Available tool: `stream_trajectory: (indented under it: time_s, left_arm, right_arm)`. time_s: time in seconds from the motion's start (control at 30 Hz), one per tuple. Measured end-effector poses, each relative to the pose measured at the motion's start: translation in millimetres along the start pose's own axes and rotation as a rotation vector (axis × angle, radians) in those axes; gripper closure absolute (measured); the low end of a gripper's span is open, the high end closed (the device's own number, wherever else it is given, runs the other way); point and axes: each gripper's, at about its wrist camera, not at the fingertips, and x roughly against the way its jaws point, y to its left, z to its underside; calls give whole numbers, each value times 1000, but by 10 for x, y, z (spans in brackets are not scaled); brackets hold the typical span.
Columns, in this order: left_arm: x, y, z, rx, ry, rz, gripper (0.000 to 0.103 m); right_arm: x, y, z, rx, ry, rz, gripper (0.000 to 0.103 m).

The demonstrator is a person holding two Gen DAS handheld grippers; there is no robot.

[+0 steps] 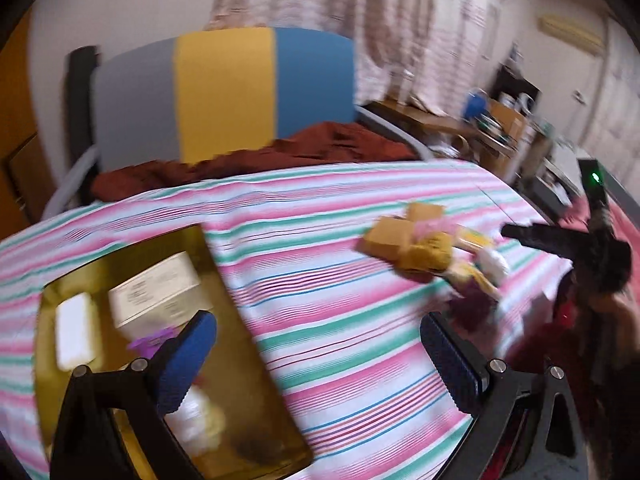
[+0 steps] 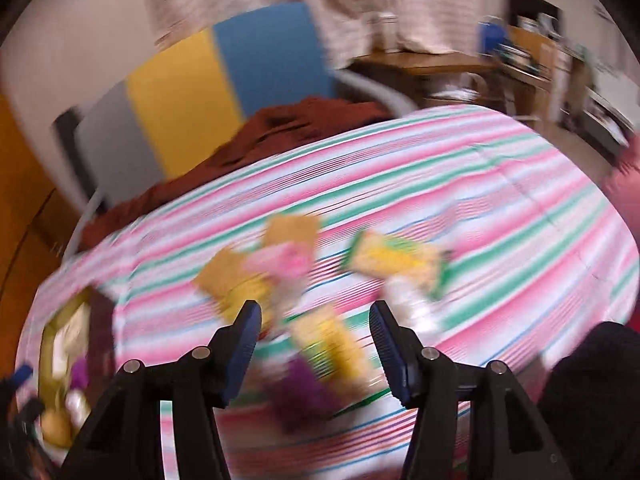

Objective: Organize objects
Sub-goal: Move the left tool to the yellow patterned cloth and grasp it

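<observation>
The striped tablecloth (image 1: 340, 320) is lying loose and could drag under a low pass. The gold tray (image 1: 224, 280) is holding a white box (image 1: 156, 292). The right gripper (image 2: 316, 320), fingers apart and empty, is hovering over blurred yellow packets (image 2: 332, 340); a hasty pinch risks catching two. The left gripper (image 1: 320, 352) is gaping empty beside the tray.

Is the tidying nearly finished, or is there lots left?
Partly done. The gold tray already holds a white box and some small things. Both the left gripper and the right gripper are open, holding nothing. A pile of packets waits on the striped cloth, so plenty remains.
</observation>
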Motion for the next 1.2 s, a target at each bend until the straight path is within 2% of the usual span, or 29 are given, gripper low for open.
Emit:
stream_trajectory:
  time_s: [0.13, 0.2, 0.23, 0.4, 0.6, 0.73, 0.8, 0.83, 0.87, 0.97, 1.2]
  left_arm:
    - [-314, -247, -143, -17, 51, 85, 9]
    - [-471, -379, -213, -30, 74, 110, 14]
    - [-546, -449, -249, -38, 84, 118, 17]
    - [-1034, -816, -381, -64, 140, 171, 18]
    - [-1521, -1192, -491, -134, 167, 156, 20]
    - [-1841, -1365, -550, -183, 180, 111, 22]
    - [-1956, -1389, -557, -188, 183, 93, 28]
    - [-2021, -1377, -553, -182, 192, 86, 39]
    - [-2098, -1351, -542, -171, 210, 89, 55]
    - [-2098, -1203, -478, -119, 205, 149, 63]
    - [-1687, -861, -204, -68, 180, 176, 64]
  right_arm:
    - [-124, -382, 9, -209, 19, -89, 43]
    - [-38, -436, 4, -232, -38, -103, 40]
    - [-4, -448, 13, -240, -61, -114, 35]
    - [17, -476, 32, -252, -68, -164, 34]
    - [-26, -534, 9, -268, -54, -205, 34]
    - [-53, -482, 10, -260, -40, -216, 34]
    - [-57, -459, 10, -256, -36, -215, 34]
    - [-55, -457, 9, -254, -35, -217, 34]
    - [-55, -454, 12, -254, -35, -218, 34]
    - [-65, -454, 17, -253, -26, -221, 34]
    - [-215, -163, -6, -125, 75, -239, 34]
